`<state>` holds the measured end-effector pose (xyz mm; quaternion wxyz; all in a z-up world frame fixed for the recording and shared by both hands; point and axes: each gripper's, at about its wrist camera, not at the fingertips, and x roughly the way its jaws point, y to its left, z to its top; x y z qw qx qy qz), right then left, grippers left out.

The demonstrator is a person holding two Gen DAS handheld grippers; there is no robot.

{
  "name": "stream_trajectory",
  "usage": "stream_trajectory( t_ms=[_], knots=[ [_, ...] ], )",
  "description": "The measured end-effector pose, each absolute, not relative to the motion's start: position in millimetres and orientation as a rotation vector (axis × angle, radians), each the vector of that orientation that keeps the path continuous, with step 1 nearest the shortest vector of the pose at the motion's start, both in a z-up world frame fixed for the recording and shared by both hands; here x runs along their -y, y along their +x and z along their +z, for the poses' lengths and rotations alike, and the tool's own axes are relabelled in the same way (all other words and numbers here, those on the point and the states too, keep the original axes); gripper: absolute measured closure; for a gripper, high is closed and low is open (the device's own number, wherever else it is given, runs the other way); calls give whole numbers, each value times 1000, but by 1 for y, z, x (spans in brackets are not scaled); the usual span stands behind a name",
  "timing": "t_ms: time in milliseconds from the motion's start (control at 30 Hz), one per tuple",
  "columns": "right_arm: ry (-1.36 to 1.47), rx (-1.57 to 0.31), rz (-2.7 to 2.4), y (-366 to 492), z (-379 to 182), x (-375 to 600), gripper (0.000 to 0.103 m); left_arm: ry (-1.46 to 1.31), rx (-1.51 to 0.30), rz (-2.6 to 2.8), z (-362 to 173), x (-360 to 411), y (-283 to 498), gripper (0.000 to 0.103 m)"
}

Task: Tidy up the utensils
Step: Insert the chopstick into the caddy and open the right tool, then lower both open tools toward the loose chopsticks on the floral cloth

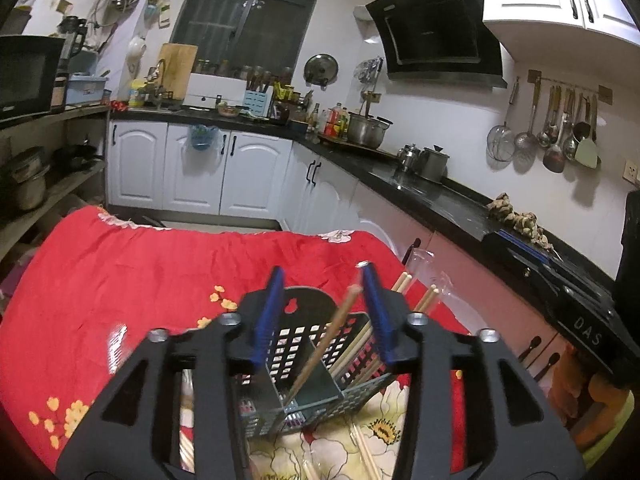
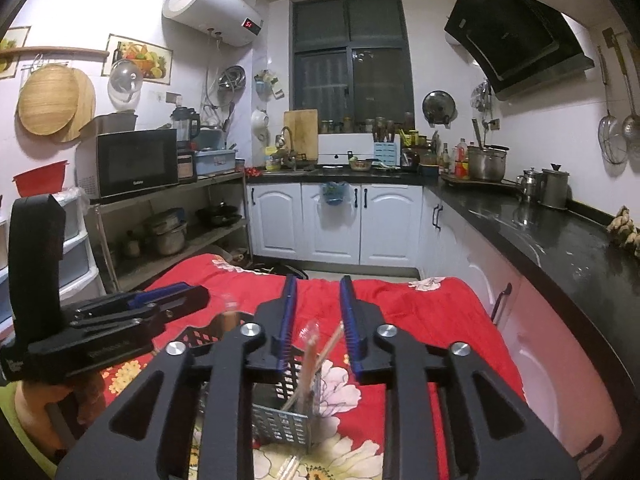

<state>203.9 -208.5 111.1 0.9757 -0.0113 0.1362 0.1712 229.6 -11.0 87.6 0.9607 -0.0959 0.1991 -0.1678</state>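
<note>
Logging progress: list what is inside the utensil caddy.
The black perforated caddy holds wooden chopsticks leaning in a divided compartment, with more along its far side. Its floor and near section are hidden behind the left claw.

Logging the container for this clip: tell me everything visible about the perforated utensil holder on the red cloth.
The dark perforated utensil holder looks like plastic, with walls of square holes, a taller back plate with a hanging hole, and an inner divider splitting it into compartments. It stands upright on the red floral cloth, directly below both grippers' open jaws. Wooden chopsticks lean inside it, tips up, some resting against the walls; in the right wrist view one looks plastic-wrapped. More chopsticks lie on the cloth in front of it.
</note>
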Motion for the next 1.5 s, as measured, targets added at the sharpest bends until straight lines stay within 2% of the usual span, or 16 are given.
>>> stream_trajectory(
  t_ms=[133,200,433,700,1500],
  knots=[
    [-34,-281,333,199,107,211,67,-210,-405,-335,87,6,224,46],
    [-39,-283,330,195,105,212,60,-224,-404,-334,87,2,221,37],
    [-39,-282,328,186,100,215,50,-252,-391,-340,92,-8,208,10],
    [-35,-274,333,173,100,220,42,-260,-373,-332,96,-16,191,10],
    [-81,-345,387,131,75,207,41,-287,-414,-298,76,-42,155,10]
  ],
)
